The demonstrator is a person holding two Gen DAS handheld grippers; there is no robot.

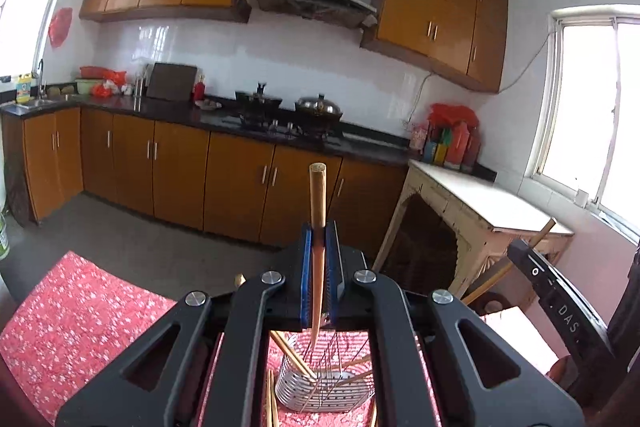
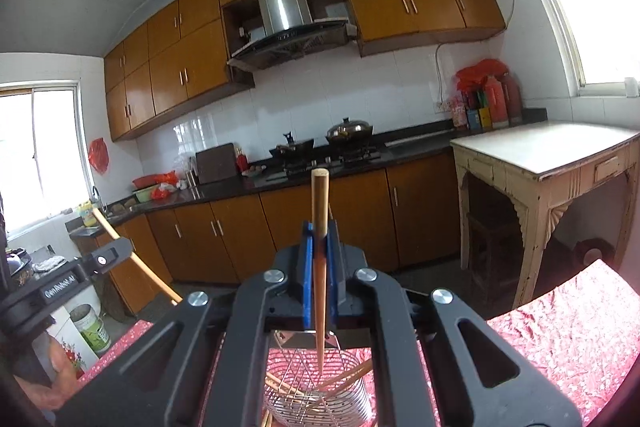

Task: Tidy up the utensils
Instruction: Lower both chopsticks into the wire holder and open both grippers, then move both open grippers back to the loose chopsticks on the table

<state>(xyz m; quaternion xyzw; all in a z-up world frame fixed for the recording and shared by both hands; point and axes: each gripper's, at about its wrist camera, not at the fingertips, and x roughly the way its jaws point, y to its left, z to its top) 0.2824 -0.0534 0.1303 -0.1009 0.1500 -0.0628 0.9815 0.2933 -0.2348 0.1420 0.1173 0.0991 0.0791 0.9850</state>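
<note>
In the left wrist view my left gripper (image 1: 319, 229) is shut on a wooden chopstick (image 1: 317, 195) that stands upright between its blue pads, tip down. Below it a metal utensil holder (image 1: 332, 393) sits on the red floral tablecloth (image 1: 80, 311), with several chopsticks leaning in it. My right gripper (image 2: 319, 231) is likewise shut on an upright chopstick (image 2: 320, 199) above the same holder (image 2: 352, 401). Each gripper also shows at the edge of the other's view, the right gripper (image 1: 524, 251) and the left gripper (image 2: 112, 255), both lifted above the table.
Loose chopsticks (image 1: 272, 403) lie on the cloth beside the holder. Beyond the table edge is grey floor, then a kitchen counter (image 1: 224, 119) with pots on a stove. A worn white-topped side table (image 2: 540, 151) stands to the right.
</note>
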